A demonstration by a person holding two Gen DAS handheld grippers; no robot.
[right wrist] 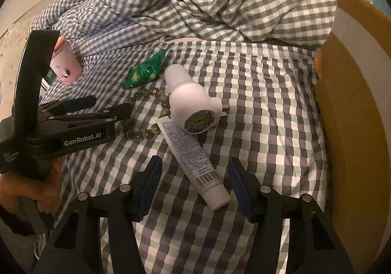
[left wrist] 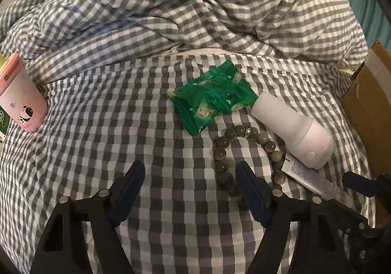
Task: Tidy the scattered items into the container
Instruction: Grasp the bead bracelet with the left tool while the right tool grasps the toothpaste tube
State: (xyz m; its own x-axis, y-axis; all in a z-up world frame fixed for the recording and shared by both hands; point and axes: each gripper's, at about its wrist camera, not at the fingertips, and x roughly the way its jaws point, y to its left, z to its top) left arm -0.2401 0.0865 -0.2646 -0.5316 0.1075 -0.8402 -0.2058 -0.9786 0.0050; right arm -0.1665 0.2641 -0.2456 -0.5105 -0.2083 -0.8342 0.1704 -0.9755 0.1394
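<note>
Now your left claw (left wrist: 190, 173) and right claw (right wrist: 195, 171) hang part-open, empty, over the gingham bed sheet (left wrist: 122, 112); rumpled duvet (left wrist: 195, 5) far, cardboard box (right wrist: 354, 103) right.

On the bed (left wrist: 122, 107), the snack packet (left wrist: 210, 98) lies behind the bead bracelet (left wrist: 220, 151); tube (right wrist: 193, 156) and cardboard box (right wrist: 354, 103) lie right.
</note>
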